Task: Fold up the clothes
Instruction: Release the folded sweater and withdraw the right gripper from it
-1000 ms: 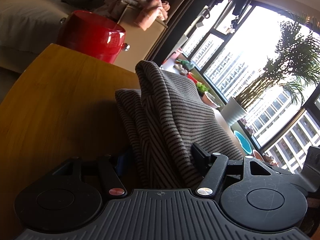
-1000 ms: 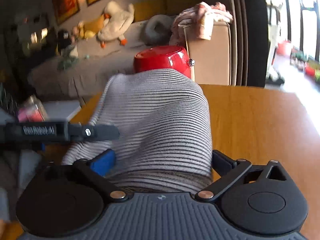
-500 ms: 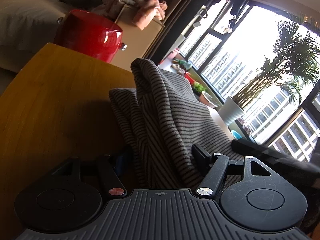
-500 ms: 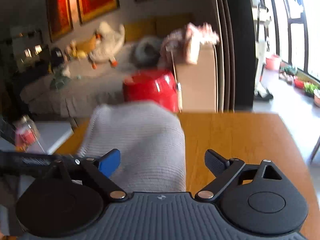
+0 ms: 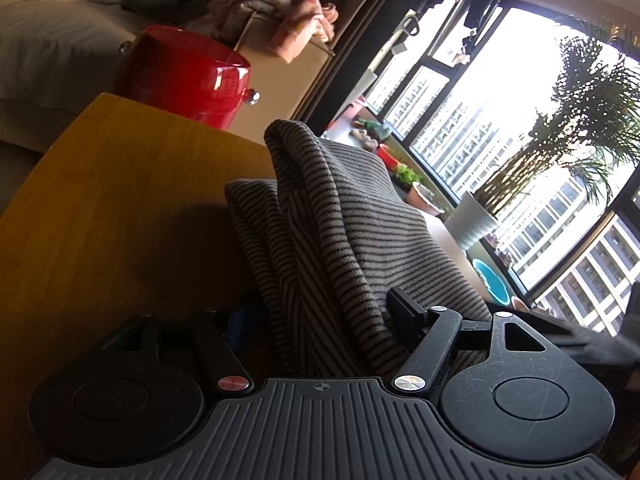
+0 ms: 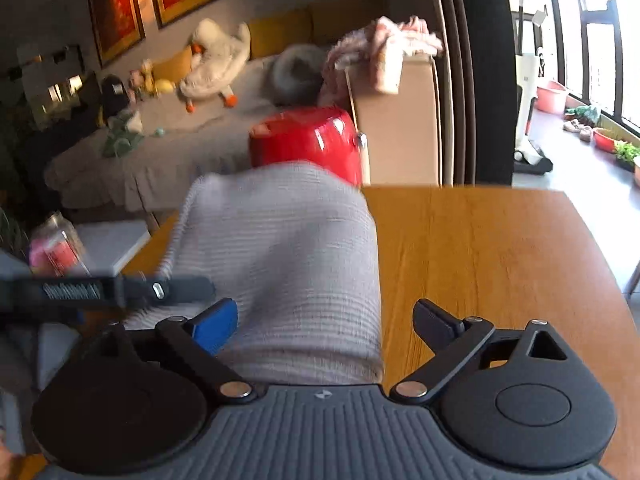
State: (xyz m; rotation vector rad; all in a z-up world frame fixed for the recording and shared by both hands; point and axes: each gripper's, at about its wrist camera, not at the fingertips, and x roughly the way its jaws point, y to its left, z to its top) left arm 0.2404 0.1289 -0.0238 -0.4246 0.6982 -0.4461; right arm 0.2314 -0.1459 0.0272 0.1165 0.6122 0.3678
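Note:
A grey striped garment (image 5: 336,232) lies bunched and folded over itself on the wooden table (image 5: 100,208). My left gripper (image 5: 320,316) is shut on a thick fold of it, with cloth filling the space between the fingers. In the right wrist view the same garment (image 6: 280,264) drapes as a rounded fold between the fingers of my right gripper (image 6: 324,320), whose jaws stand wide apart and do not pinch the cloth. The left gripper's body (image 6: 104,292) shows at the left of that view.
A red pot (image 6: 308,140) stands at the table's far edge, also in the left wrist view (image 5: 184,76). Behind it is a cardboard box (image 6: 400,128) with pink cloth on top. A sofa with plush toys (image 6: 212,64) lies beyond. Bare tabletop (image 6: 500,248) spreads to the right.
My right gripper has opened and let go of the garment fold. It pulled back slightly. The left gripper keeps its hold with little movement.

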